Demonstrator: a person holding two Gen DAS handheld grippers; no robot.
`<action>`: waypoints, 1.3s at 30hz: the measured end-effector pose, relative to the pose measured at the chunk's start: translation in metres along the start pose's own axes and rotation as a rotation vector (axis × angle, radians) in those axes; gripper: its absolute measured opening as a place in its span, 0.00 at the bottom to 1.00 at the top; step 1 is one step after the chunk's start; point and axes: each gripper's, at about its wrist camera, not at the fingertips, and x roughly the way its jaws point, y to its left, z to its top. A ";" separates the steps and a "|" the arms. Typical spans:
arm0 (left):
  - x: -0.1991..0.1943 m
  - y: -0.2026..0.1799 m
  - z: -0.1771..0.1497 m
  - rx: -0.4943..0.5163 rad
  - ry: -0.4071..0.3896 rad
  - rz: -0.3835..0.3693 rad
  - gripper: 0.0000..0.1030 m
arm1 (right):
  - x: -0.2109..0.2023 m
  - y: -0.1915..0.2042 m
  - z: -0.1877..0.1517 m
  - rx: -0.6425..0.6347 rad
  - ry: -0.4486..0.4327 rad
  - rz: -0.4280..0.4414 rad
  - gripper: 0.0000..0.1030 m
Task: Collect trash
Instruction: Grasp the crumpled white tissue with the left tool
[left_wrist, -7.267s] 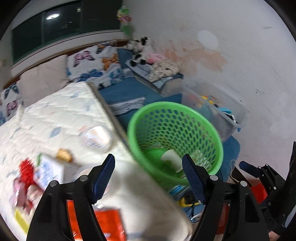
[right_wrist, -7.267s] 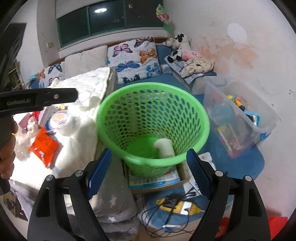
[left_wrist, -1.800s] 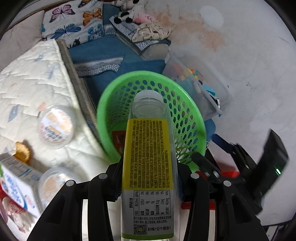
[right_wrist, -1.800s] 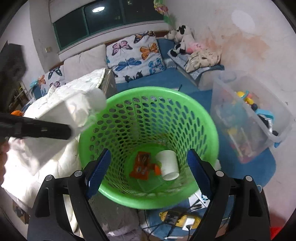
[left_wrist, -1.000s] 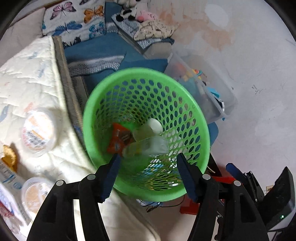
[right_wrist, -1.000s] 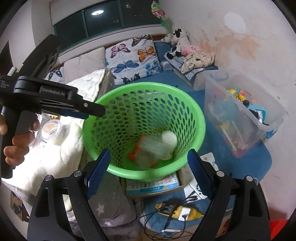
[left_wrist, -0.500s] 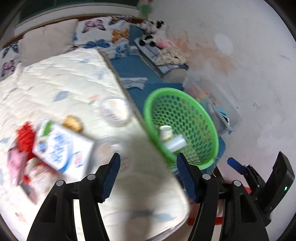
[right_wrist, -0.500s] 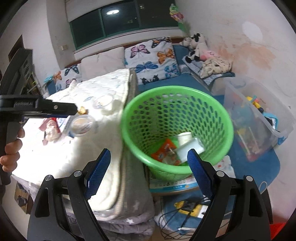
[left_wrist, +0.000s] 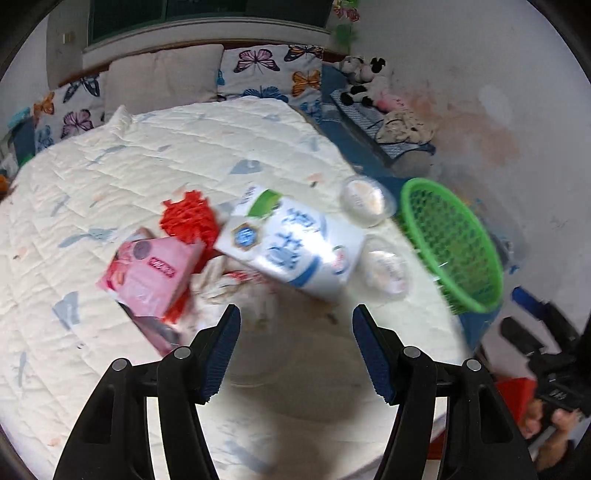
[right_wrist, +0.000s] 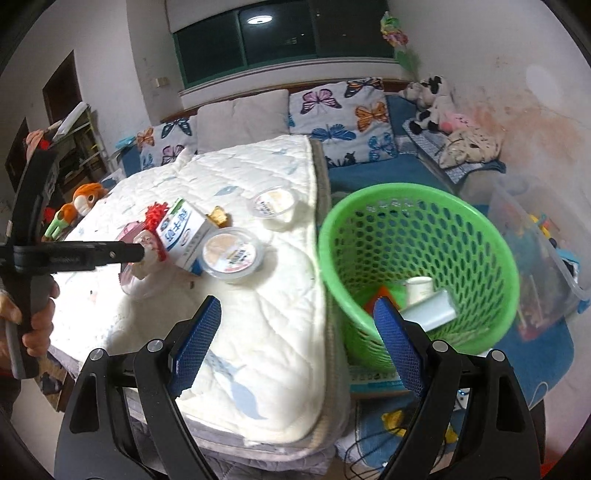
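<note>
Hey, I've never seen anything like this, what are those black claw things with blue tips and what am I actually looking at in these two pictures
Those claws are hand-held grippers, one in each of a person's hands, not a robot. Each carries a wide-angle camera that looks out along its two blue-padded fingers, so each picture is one gripper's own view.

The left gripper is open and holds nothing. It points at a white quilted bed strewn with trash: a white and blue carton, a pink packet, something red and crumpled and two round lidded plastic cups.

The right gripper is also open and empty. Its view shows the bed's edge and beside it a green basket that already holds a white cup, a clear bottle and an orange wrapper. The left gripper appears there from the side, gripped by a hand.
</note>
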 end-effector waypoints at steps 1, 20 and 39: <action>0.003 0.004 -0.003 0.008 0.001 0.017 0.59 | 0.002 0.002 0.000 -0.003 0.002 0.004 0.82; 0.021 0.018 -0.005 0.003 -0.015 0.096 0.28 | 0.052 0.023 0.007 -0.007 0.078 0.096 0.82; -0.013 0.025 -0.012 -0.011 -0.057 -0.004 0.24 | 0.114 0.055 0.031 -0.060 0.140 0.132 0.82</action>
